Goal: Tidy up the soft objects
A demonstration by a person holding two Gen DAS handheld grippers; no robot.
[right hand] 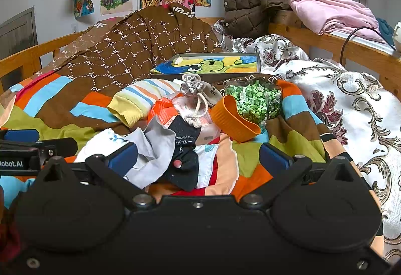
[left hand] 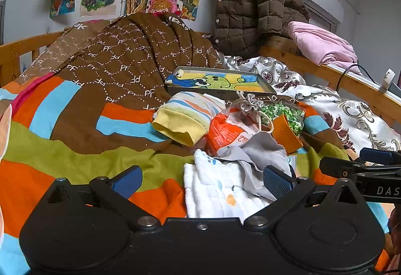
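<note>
A pile of soft things lies on the striped bedspread (left hand: 75,149). My left gripper (left hand: 203,181) is open over a white muslin cloth (left hand: 218,189) and a grey cloth (left hand: 260,149). My right gripper (right hand: 198,158) is open around the grey cloth (right hand: 158,149) and a dark sock (right hand: 185,162). Behind them lie a striped garment with a yellow cuff (right hand: 135,101), an orange packet (left hand: 225,134), a grey drawstring pouch (right hand: 195,88), an orange sleeve (right hand: 233,122) and a bag of green pieces (right hand: 255,99).
A shallow box with a cartoon drawing (right hand: 210,65) sits behind the pile against a brown patterned quilt (left hand: 130,59). A floral cover (right hand: 338,99) spreads to the right. A wooden bed rail (left hand: 325,71) carries a brown padded jacket (left hand: 250,4) and pink cloth (left hand: 323,46).
</note>
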